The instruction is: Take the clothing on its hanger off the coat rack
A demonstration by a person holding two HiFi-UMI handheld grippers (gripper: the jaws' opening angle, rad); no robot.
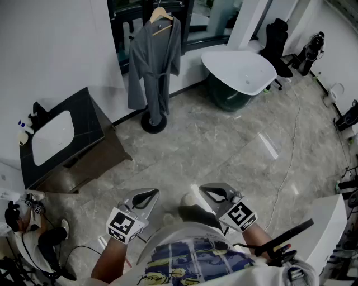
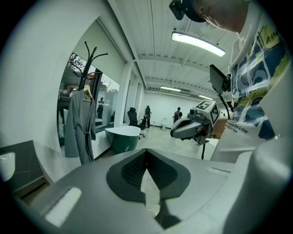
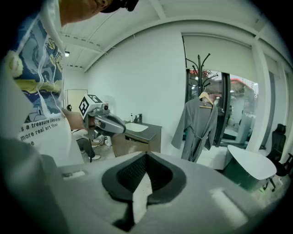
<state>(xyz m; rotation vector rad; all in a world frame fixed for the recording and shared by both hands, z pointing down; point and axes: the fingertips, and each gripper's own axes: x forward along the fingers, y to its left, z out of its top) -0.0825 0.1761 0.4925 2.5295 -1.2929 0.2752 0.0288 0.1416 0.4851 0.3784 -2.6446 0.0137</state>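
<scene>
Head view: grippers [image 1: 150, 195] [image 1: 210, 192] closed, empty.

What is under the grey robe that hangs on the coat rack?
A wooden hanger shows at the collar of the robe. Below the hem, the rack's round black base stands on the floor. The cloth covers most of the pole and the hanger's arms.
</scene>
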